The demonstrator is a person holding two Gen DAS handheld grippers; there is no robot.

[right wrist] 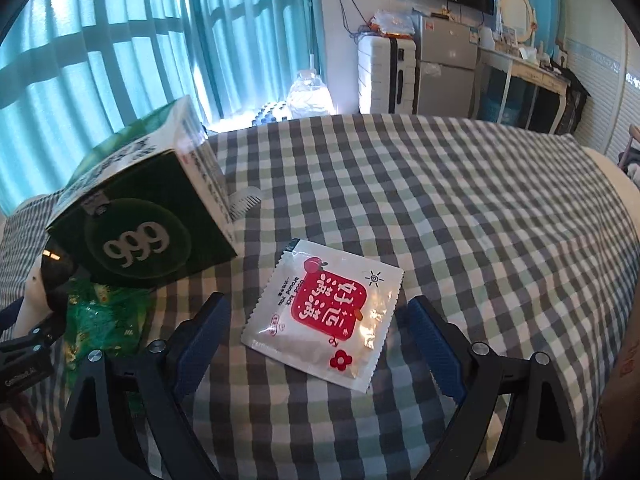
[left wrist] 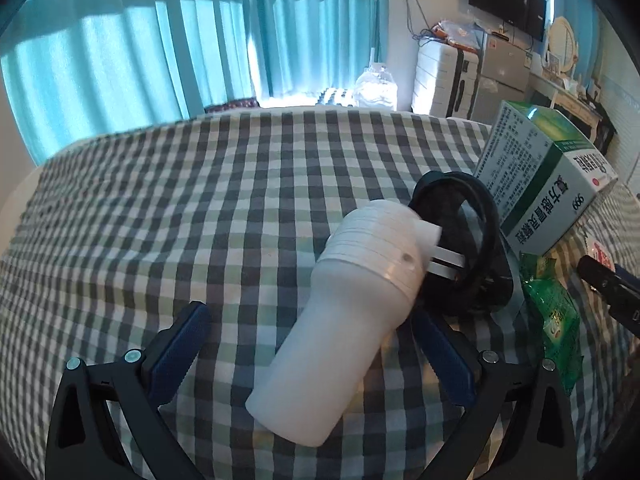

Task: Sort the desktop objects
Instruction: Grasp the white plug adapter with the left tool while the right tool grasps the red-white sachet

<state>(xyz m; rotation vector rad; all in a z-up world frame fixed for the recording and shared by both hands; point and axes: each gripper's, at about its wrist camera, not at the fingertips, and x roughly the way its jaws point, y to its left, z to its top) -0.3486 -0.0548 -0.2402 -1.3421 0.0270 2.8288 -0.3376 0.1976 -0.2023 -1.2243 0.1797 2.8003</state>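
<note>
A white cylindrical plug-in device (left wrist: 340, 332) with two metal prongs lies on the checked cloth (left wrist: 180, 208). It sits between the fingers of my left gripper (left wrist: 308, 316), which is open, and the pads do not press on it. Its prong end rests against a coiled black cable (left wrist: 476, 216). A green-and-white medicine box (left wrist: 548, 184) leans tilted behind the cable, and a green packet (left wrist: 556, 316) lies to the right. A white sachet with a red label (right wrist: 324, 312) lies flat between the open fingers of my right gripper (right wrist: 318, 302), untouched.
The medicine box (right wrist: 140, 216) and the green packet (right wrist: 104, 316) stand left of the right gripper, with a white comb (right wrist: 244, 200) behind the box. Beyond the table's far edge stand a water jug (right wrist: 310, 94), a white suitcase (right wrist: 384, 76) and a small fridge (right wrist: 446, 60).
</note>
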